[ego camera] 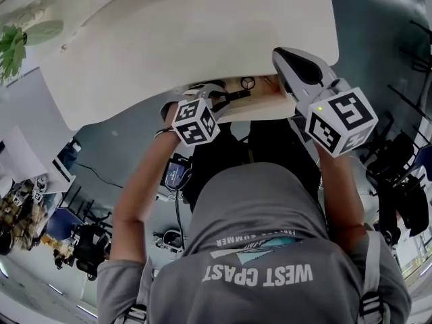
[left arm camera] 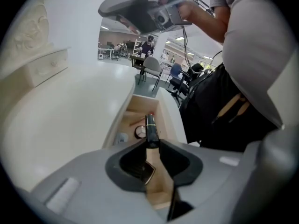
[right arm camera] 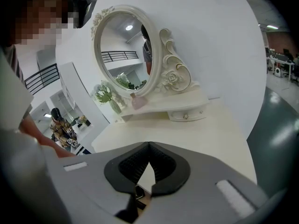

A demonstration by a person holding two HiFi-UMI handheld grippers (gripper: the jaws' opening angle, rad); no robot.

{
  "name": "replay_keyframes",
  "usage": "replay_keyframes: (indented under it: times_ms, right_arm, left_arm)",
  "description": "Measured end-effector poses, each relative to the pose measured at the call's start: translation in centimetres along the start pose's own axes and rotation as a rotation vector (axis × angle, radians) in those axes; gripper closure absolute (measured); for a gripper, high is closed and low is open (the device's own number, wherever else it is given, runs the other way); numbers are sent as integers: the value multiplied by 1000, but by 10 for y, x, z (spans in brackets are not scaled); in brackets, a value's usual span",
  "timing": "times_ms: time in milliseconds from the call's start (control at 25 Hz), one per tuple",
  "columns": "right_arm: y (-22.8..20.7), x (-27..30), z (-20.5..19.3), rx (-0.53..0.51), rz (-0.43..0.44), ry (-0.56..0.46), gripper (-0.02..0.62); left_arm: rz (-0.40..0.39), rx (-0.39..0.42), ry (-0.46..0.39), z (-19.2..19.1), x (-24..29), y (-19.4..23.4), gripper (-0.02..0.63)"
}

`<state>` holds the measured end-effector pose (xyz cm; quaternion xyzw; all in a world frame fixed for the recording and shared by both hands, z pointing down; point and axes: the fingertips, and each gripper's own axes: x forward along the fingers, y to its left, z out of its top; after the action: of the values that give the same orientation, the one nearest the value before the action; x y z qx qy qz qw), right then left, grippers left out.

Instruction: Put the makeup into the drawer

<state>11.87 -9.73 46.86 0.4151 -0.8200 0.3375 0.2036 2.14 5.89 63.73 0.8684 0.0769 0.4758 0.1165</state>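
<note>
The left tool (left arm camera: 150,143) pinches a dark makeup tube (left arm camera: 150,127) by its lower end. The tube sticks out toward twelve o'clock over the open drawer (left arm camera: 140,107), which is pulled out from under the white bench (left arm camera: 70,115). It is not yet resting inside. The grip is short and low on a smooth, slim cylinder, so the main risk I see is the tube pivoting or sliding in the pads and dropping crooked. It could then knock the round compact (left arm camera: 139,132) at its nine o'clock or the small pale item (left arm camera: 122,137) beyond that. The drawer is narrow (its right wall sits close at three o'clock), so an off-line release could leave the tube propped on a wall or rolling off onto the floor. The right tool (right arm camera: 149,144) has its tips pressed together on nothing and does not steady the drawer, which a bump might push shut.
</note>
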Motion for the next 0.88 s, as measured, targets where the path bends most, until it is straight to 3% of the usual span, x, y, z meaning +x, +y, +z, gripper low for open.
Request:
replay_keyframes:
  times_ms: [360, 560, 880]
  right_arm:
    - [-4, 7, -7, 18, 3, 33, 594]
    - [-5, 12, -10, 24, 9, 48, 594]
    - [-5, 23, -16, 35, 25, 66, 594]
  left_arm:
    - [-54, -26, 34, -10, 22, 1, 522]
    - [-124, 7, 80, -14, 32, -7, 522]
    - [-144, 20, 97, -14, 54, -10, 522]
